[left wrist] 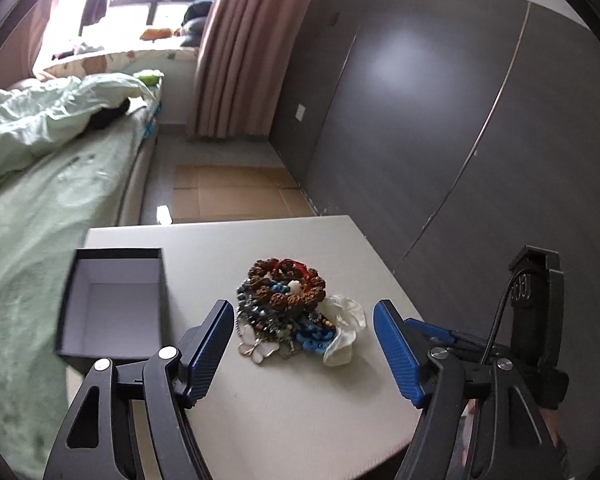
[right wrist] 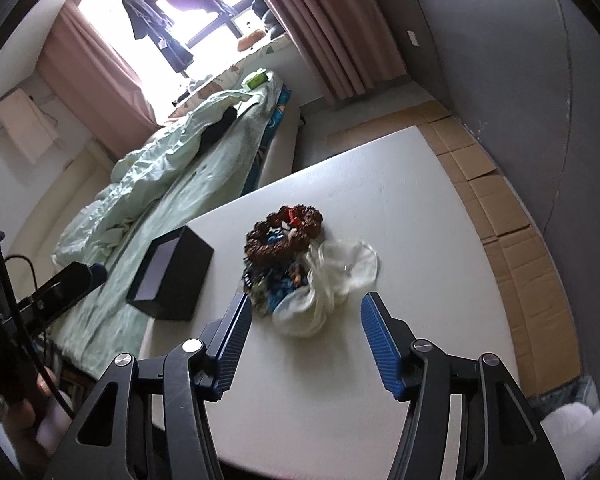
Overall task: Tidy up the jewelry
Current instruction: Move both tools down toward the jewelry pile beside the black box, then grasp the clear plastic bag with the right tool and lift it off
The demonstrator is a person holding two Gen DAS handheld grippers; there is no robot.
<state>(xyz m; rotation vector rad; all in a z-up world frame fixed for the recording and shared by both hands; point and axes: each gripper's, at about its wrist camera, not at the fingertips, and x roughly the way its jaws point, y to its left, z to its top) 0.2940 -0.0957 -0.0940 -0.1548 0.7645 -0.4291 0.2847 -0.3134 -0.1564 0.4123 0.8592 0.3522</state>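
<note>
A tangled pile of jewelry (left wrist: 288,304) lies in the middle of a white table (left wrist: 300,408): brown bead bracelets on top, blue beads, chains and a butterfly pendant, with a clear plastic bag (left wrist: 344,332) at its right. An open black box (left wrist: 112,308) with a pale inside stands to the pile's left. My left gripper (left wrist: 304,332) hovers open just short of the pile, nothing between its blue pads. In the right wrist view the jewelry pile (right wrist: 284,240) and the plastic bag (right wrist: 332,280) lie ahead of my right gripper (right wrist: 304,316), which is open and holds nothing. The black box (right wrist: 172,276) sits to the left.
A bed with a green quilt (left wrist: 40,184) runs along the table's left side. A dark grey wardrobe (left wrist: 440,100) stands to the right, with flattened cardboard (right wrist: 512,220) on the floor beside the table. Pink curtains (left wrist: 240,40) hang by a bright window.
</note>
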